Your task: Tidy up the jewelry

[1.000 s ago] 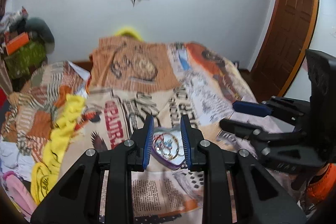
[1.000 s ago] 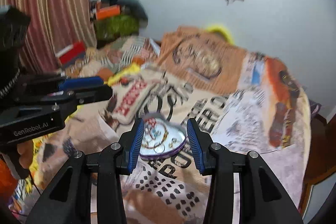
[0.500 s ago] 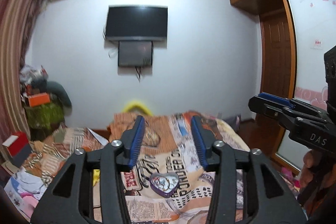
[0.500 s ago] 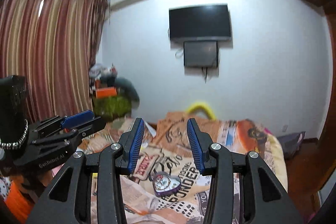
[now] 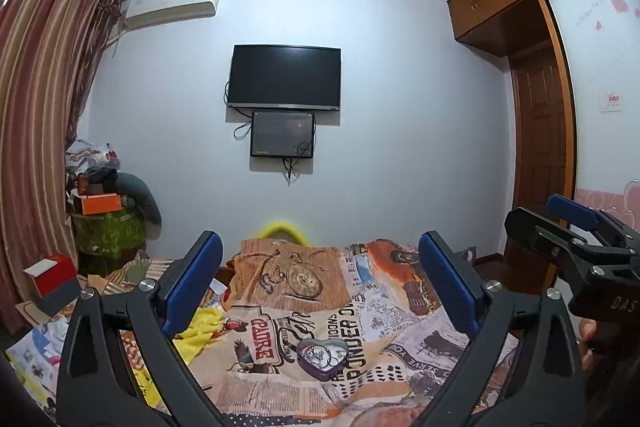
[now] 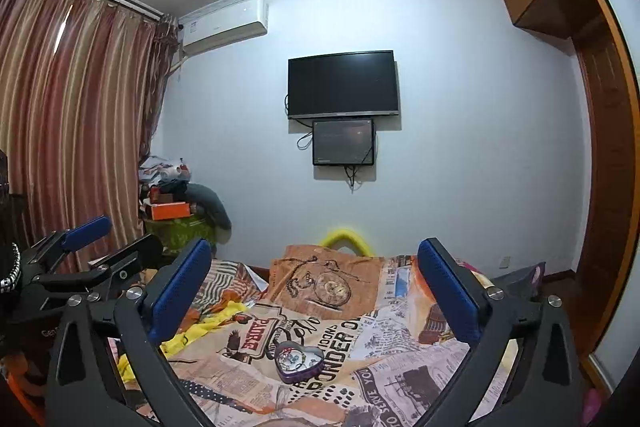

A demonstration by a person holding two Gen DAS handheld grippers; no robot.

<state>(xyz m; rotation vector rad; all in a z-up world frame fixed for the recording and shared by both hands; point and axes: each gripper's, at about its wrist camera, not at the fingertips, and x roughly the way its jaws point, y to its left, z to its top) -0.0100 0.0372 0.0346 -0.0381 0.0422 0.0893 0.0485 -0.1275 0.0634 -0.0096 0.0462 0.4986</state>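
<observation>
Grippers raised above the bed, both spread wide and empty.
Left gripper [image 5: 320, 283] and right gripper [image 6: 314, 281] hover well back from the heart-shaped jewelry tin [image 5: 322, 353], which rests on the newsprint bedspread [image 5: 372, 331].

The left gripper [image 5: 320, 291] is held level, jaws spread wide and empty. Beside it the right gripper [image 6: 316, 291] is spread equally wide; a thumb [image 5: 591, 331], probably, shows behind it.
</observation>
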